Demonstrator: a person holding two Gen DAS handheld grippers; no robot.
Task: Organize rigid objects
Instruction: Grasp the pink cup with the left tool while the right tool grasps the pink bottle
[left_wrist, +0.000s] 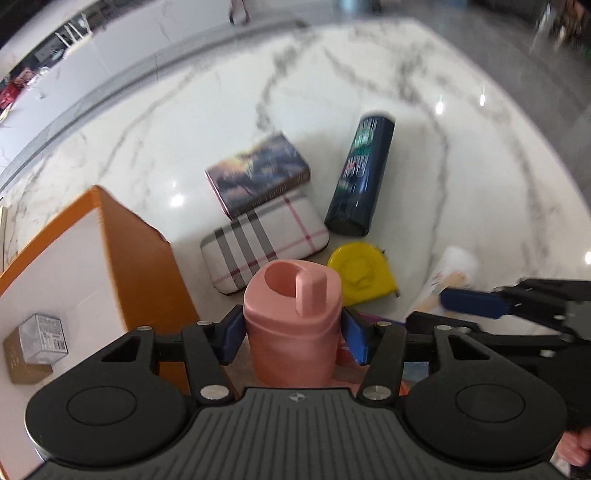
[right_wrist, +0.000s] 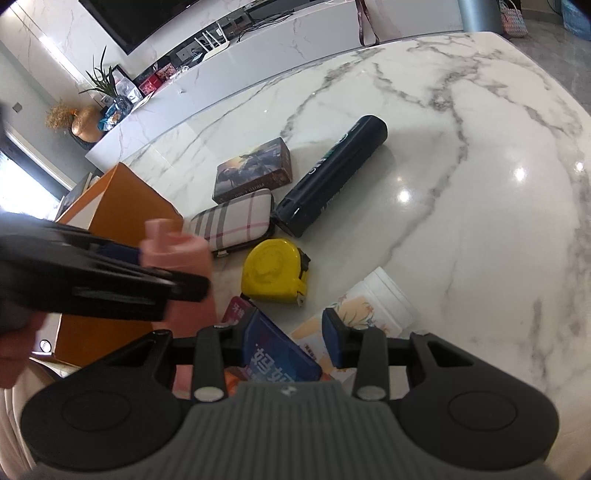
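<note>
My left tool (left_wrist: 291, 341) pinched a pink plastic bottle with a flip cap (left_wrist: 293, 317), its blue pads pressed against both sides of the body, lifted above the white marble counter (left_wrist: 461, 155). To its left stood an open orange cardboard box (left_wrist: 122, 266) with a small silver carton (left_wrist: 44, 334) inside. Beyond the bottle lay a plaid zip case (left_wrist: 264, 242), a picture-printed box (left_wrist: 258, 173) touching its far edge, a dark blue cylindrical can (left_wrist: 360, 177) lying on its side to the right, and a yellow tape measure (left_wrist: 360, 273) nearer. My right tool (right_wrist: 291, 345) hung half spread over a blue printed box (right_wrist: 277, 354), though I could not tell whether its pads touched it; a white floral jar (right_wrist: 380, 299) lay just right.
</note>
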